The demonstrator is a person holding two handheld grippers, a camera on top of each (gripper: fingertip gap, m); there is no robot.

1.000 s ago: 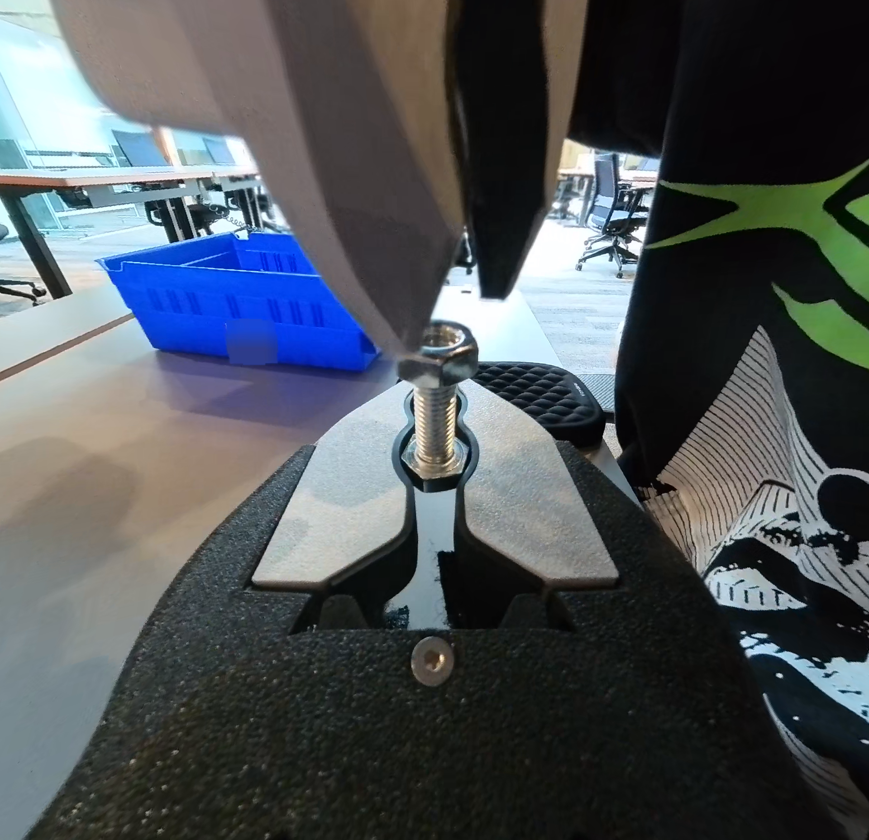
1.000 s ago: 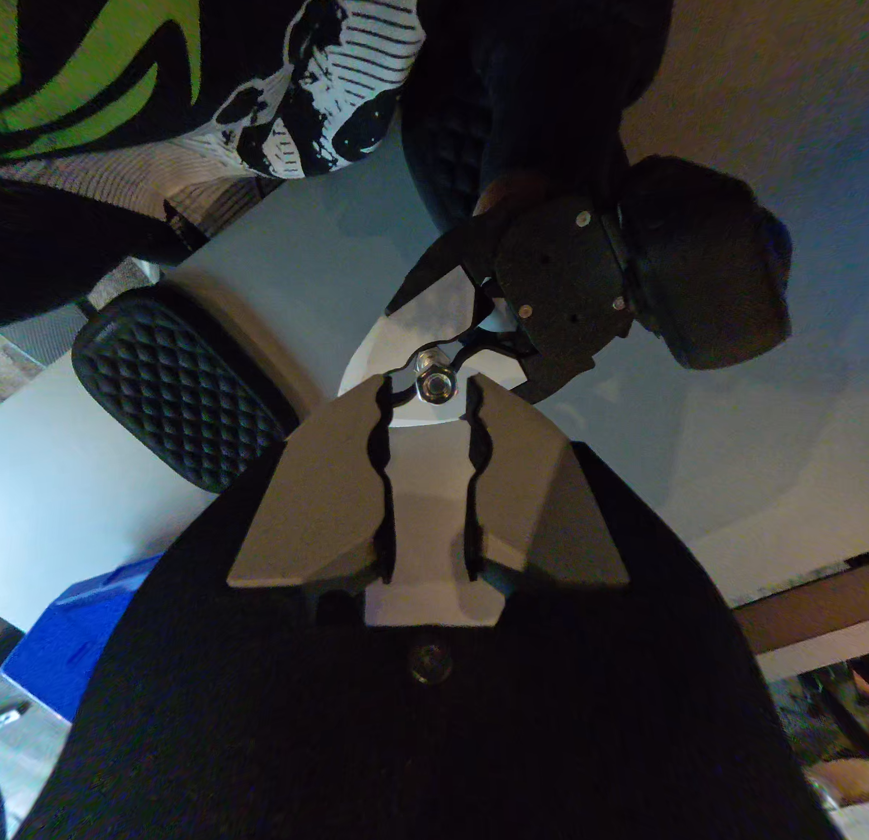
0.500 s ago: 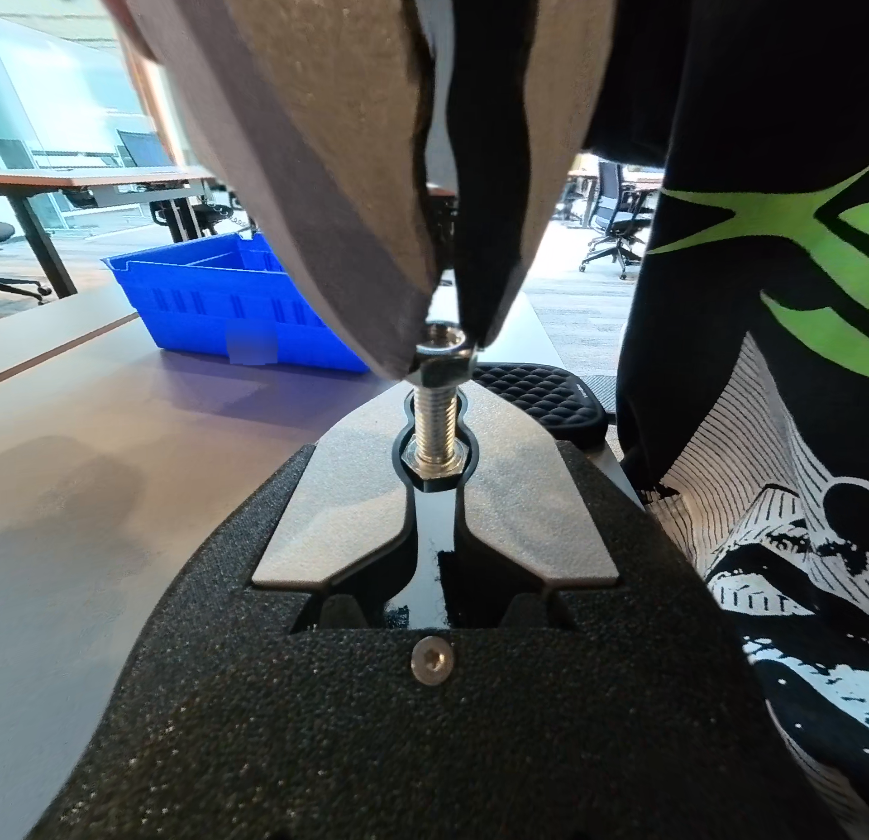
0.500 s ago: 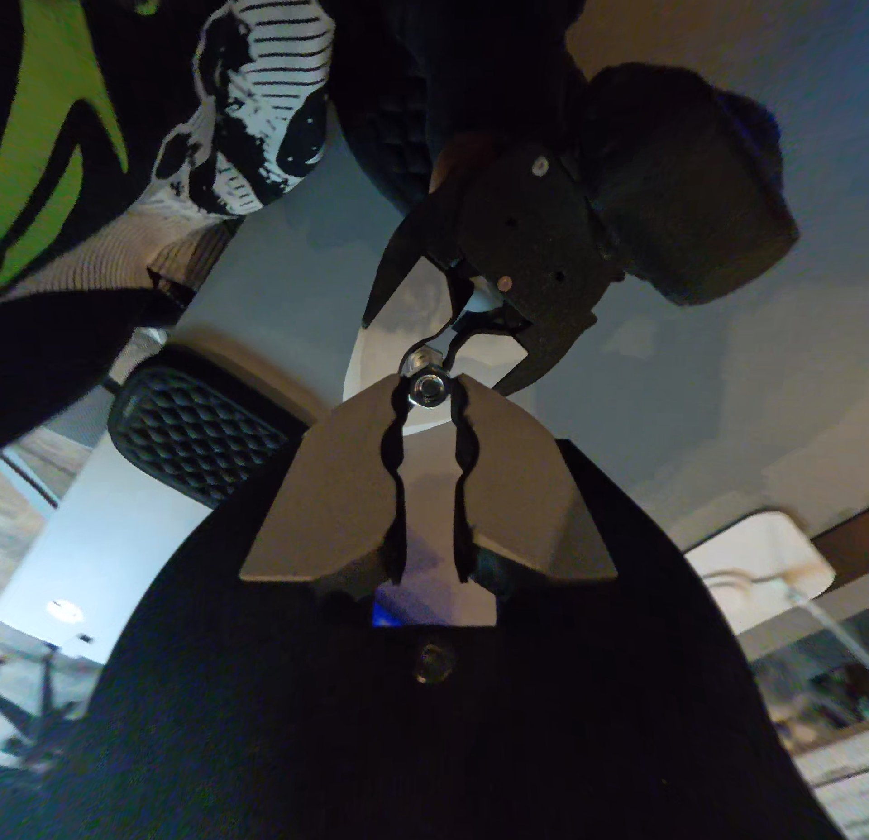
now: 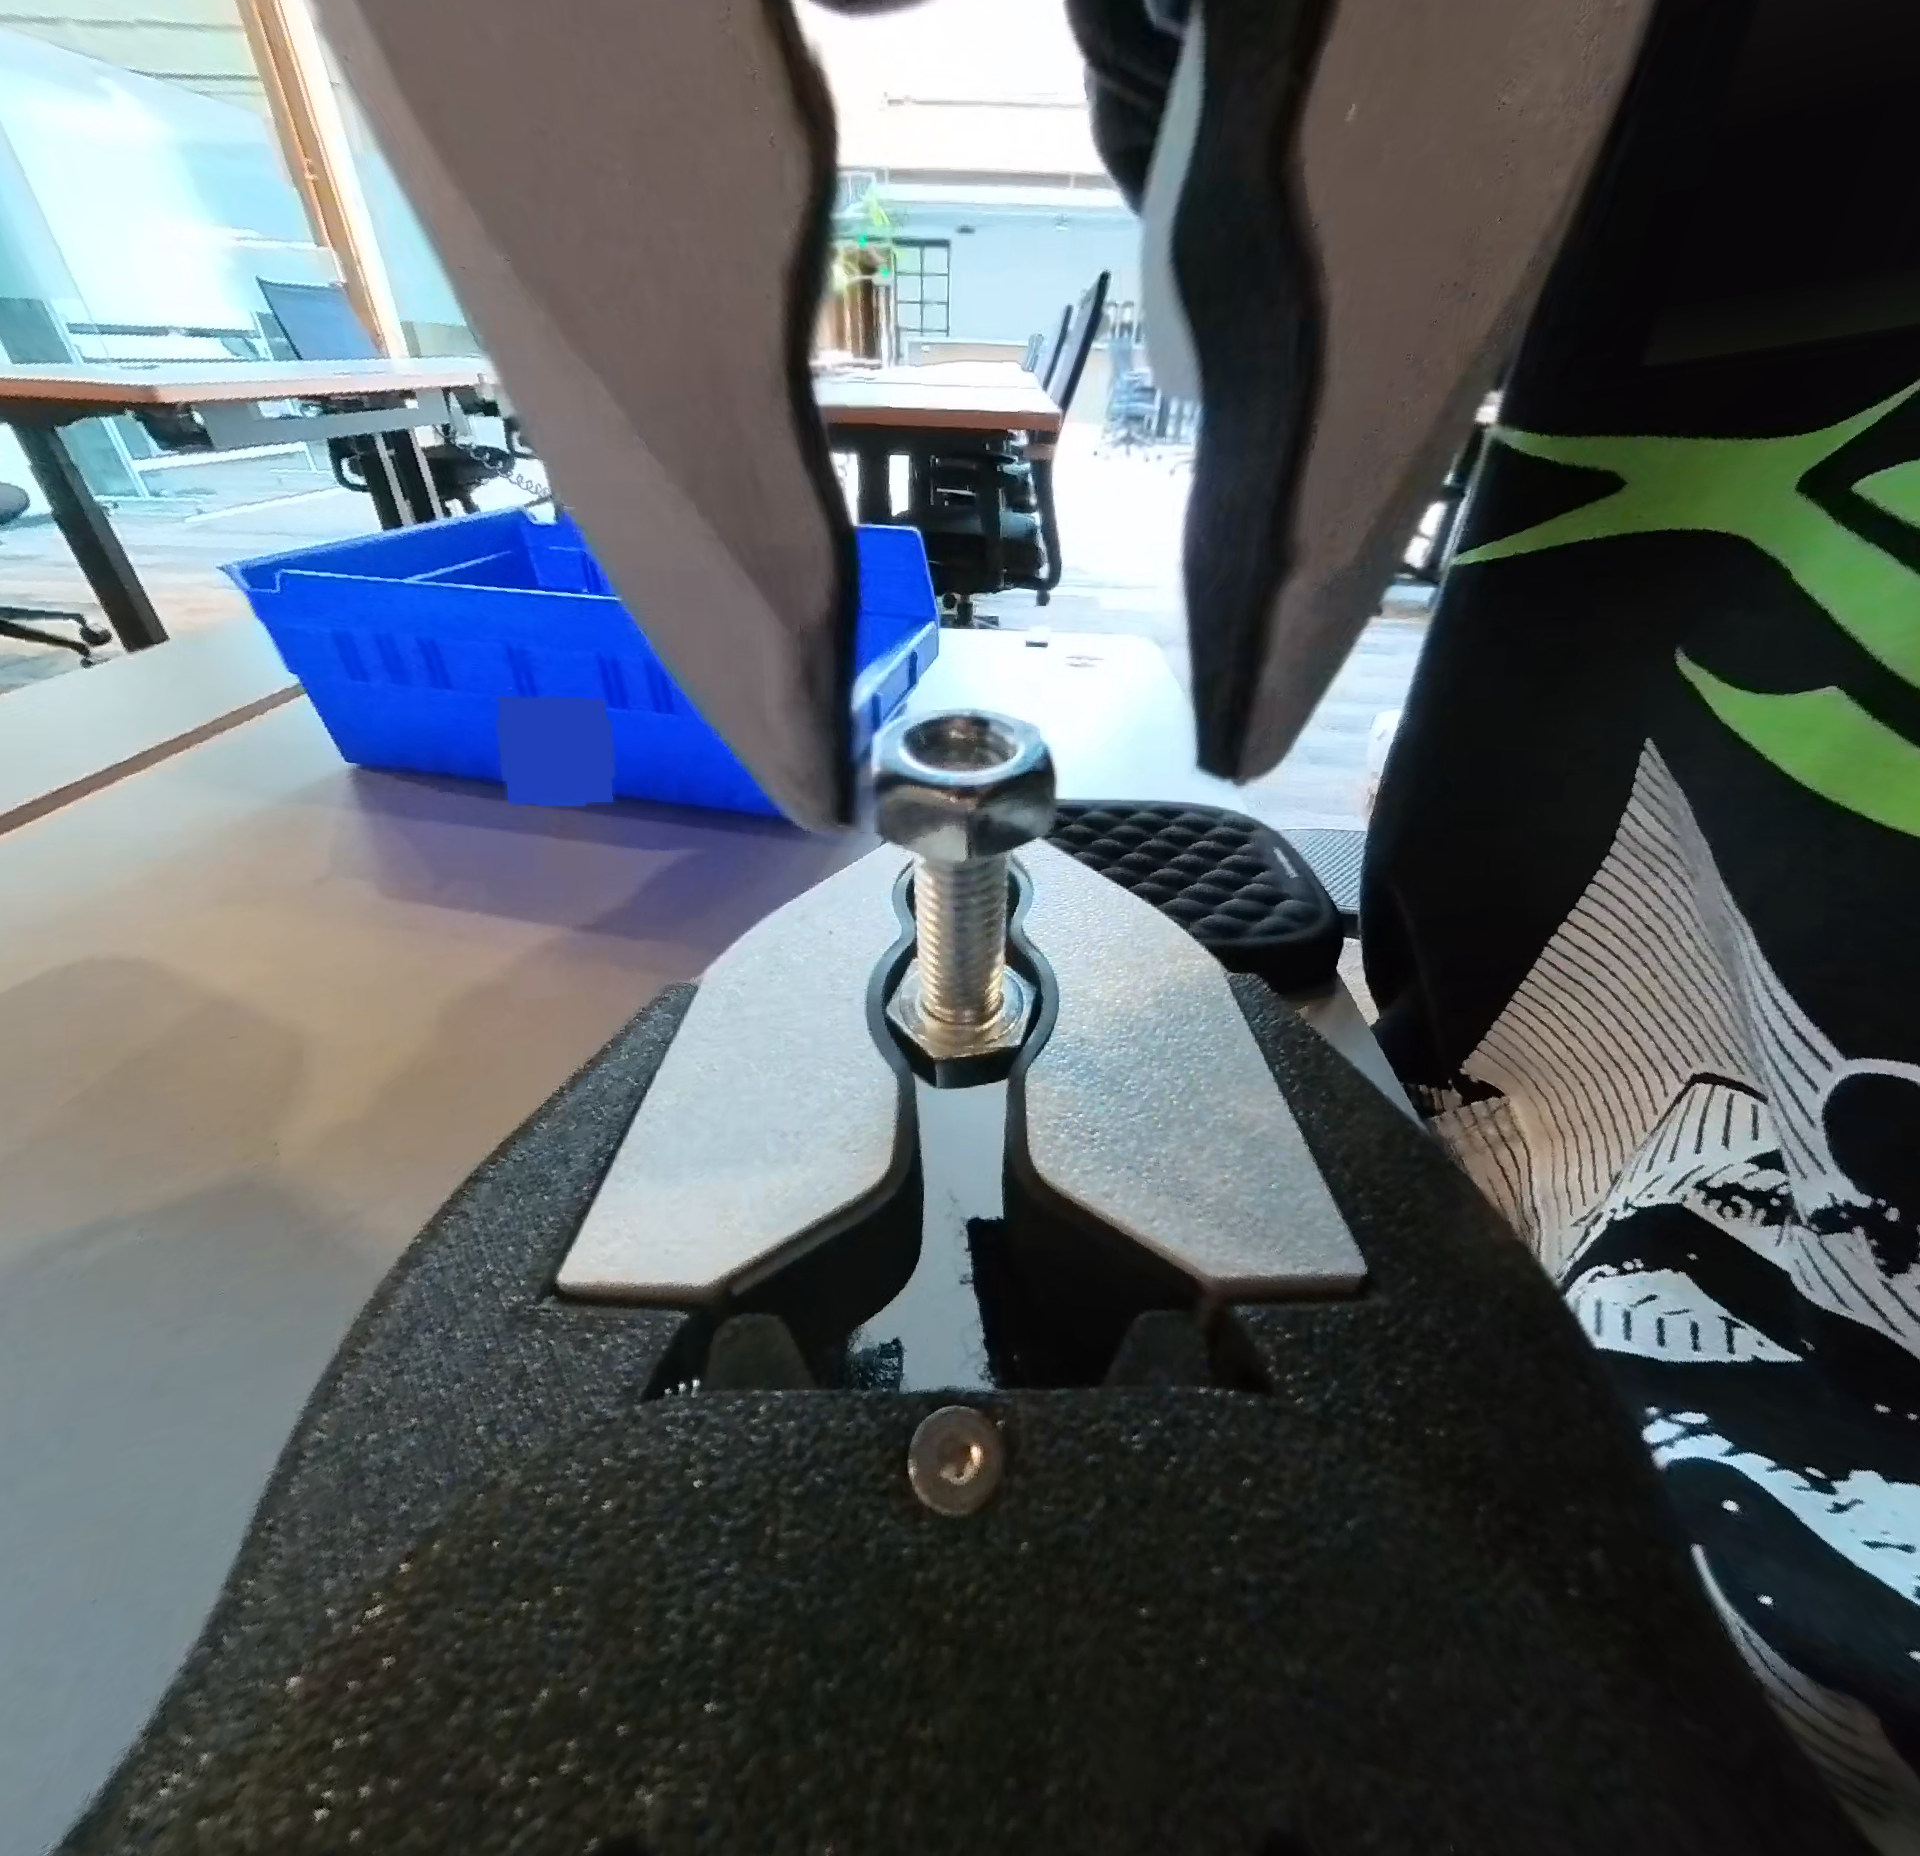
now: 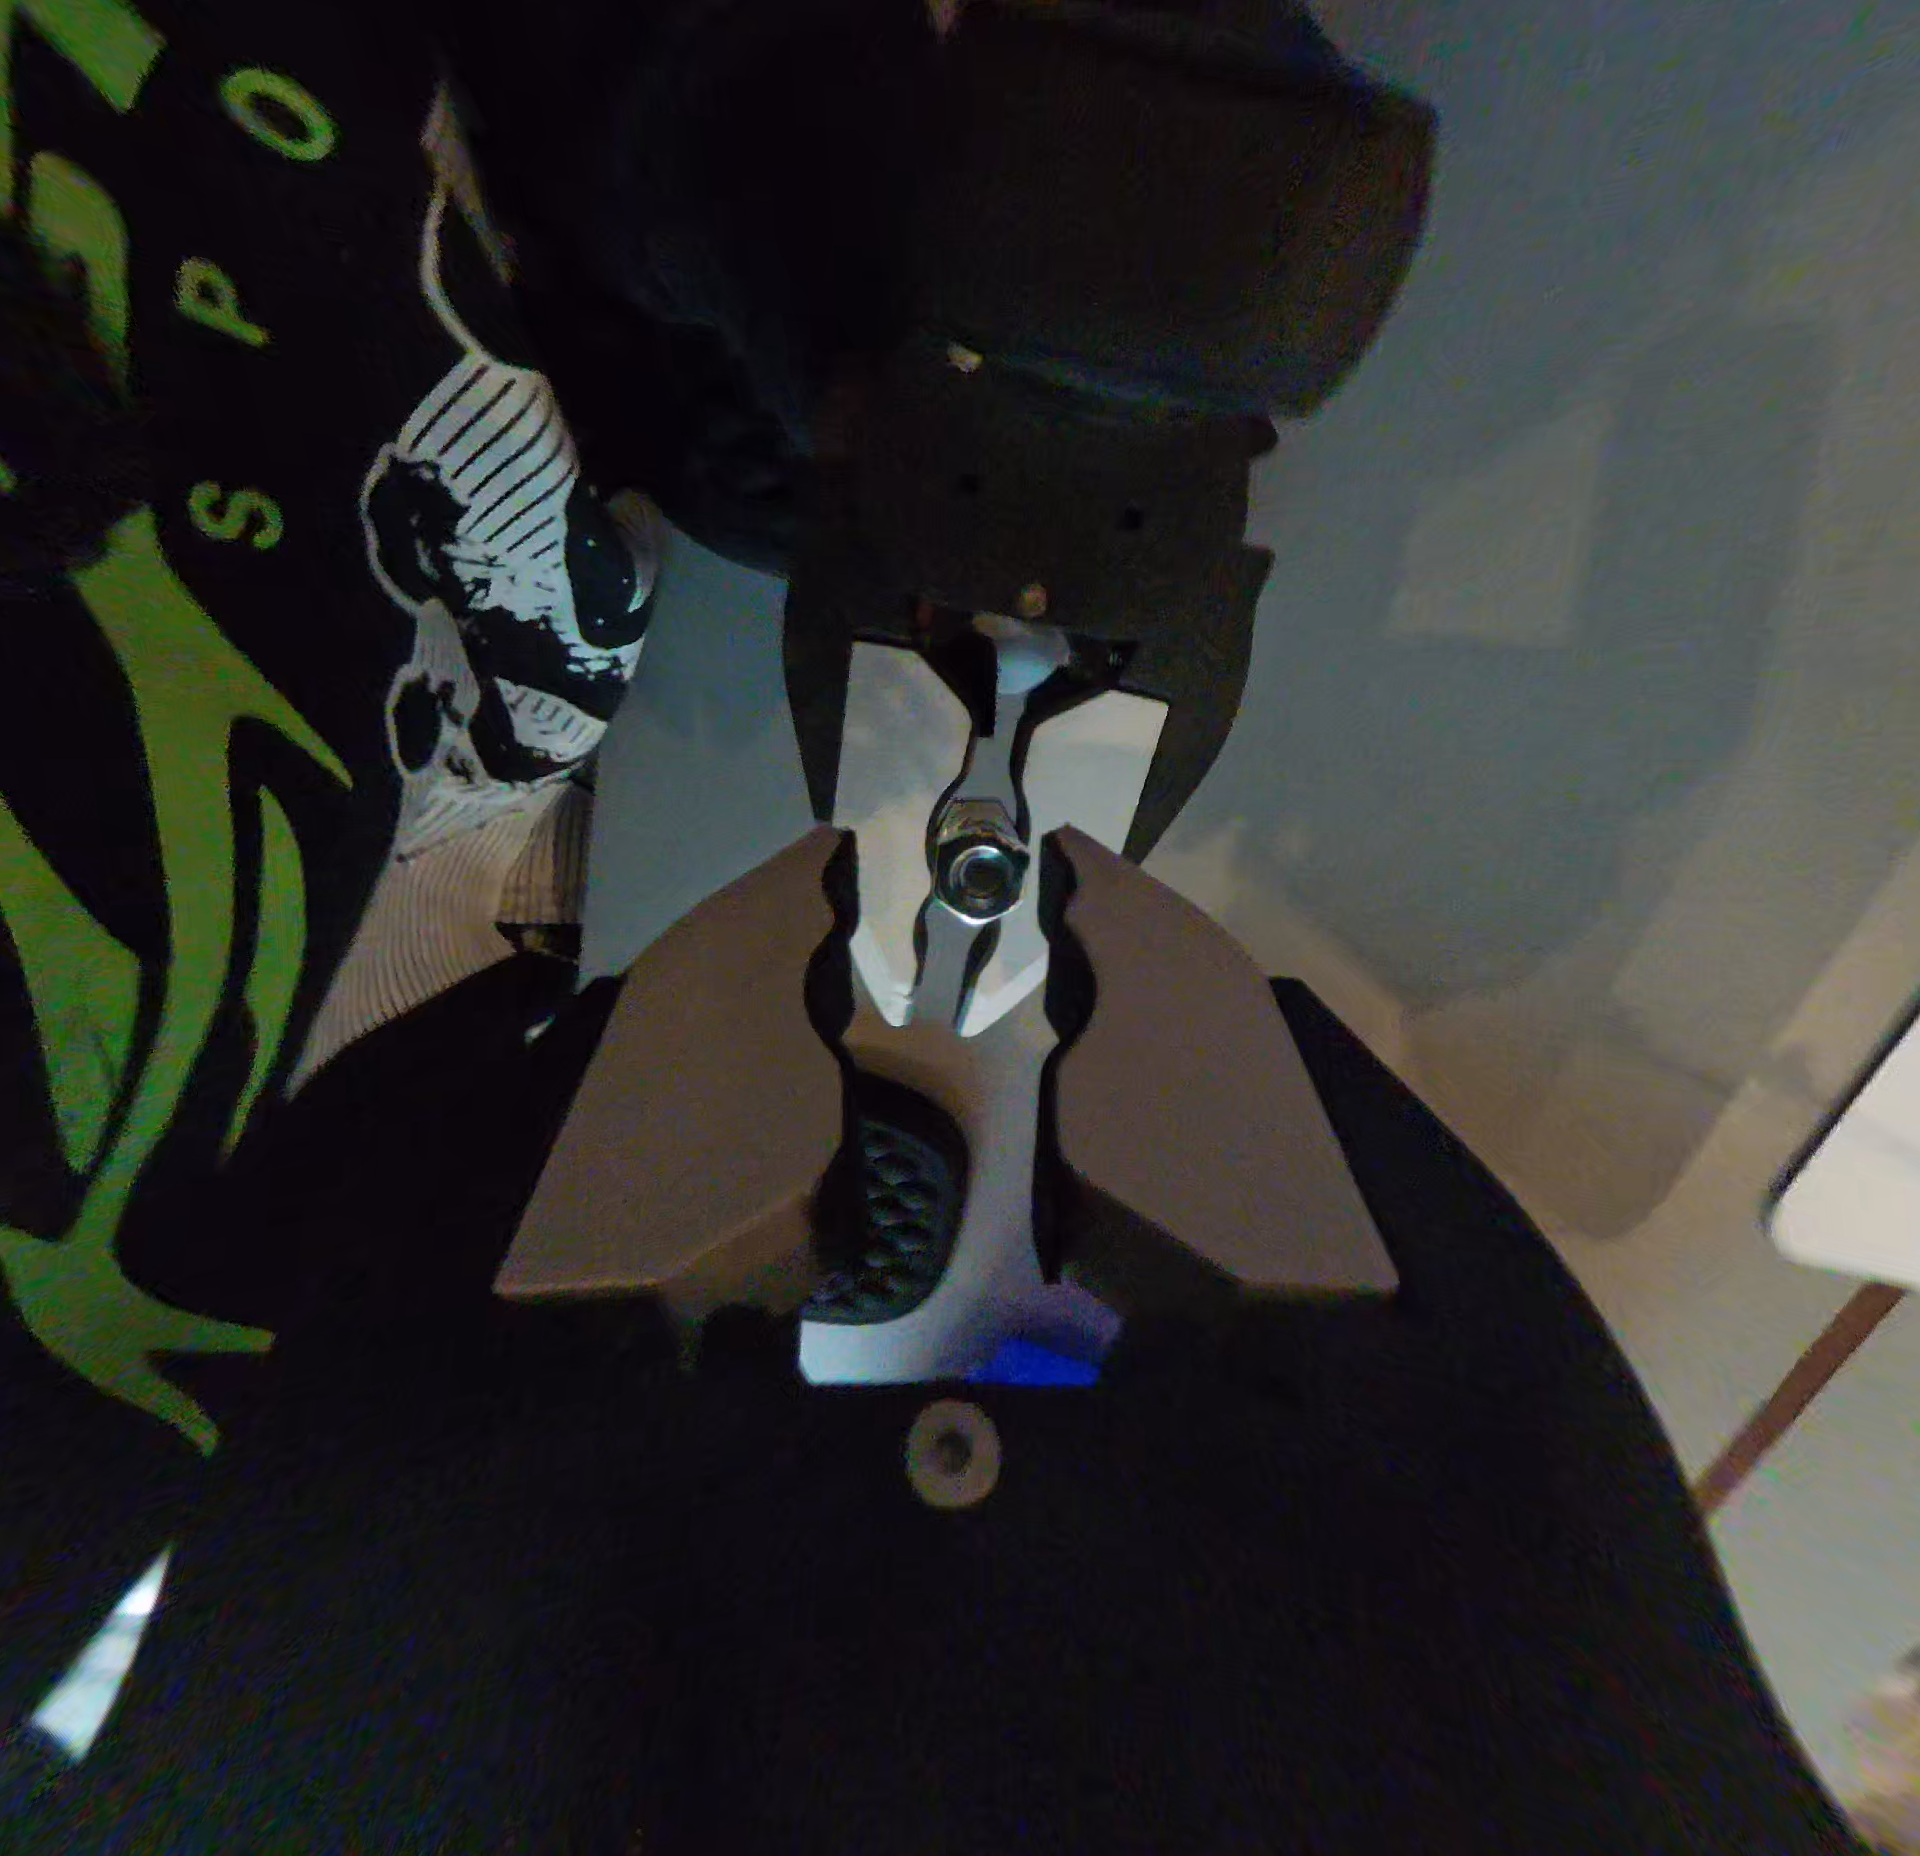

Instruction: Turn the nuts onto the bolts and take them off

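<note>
Office desks and chairs stand behind a pale grey table [image 5: 260, 975]. On its far left sits a blue plastic bin [image 5: 499, 663]; what it holds cannot be seen past its wall. Right of it, the left gripper [image 5: 961, 959] is clamped on the hexagonal head of a bright steel bolt [image 5: 958, 939], which stands upright with its threaded shank exposed. A shiny hexagonal nut [image 5: 964, 780] sits at the very top of the threads. The right gripper [image 5: 1023, 767] hangs over it from above, spread wider than the nut, one finger [image 5: 727, 456] just beside the nut, the other apart. A black padded rest [image 5: 1195, 876] lies beyond.
</note>
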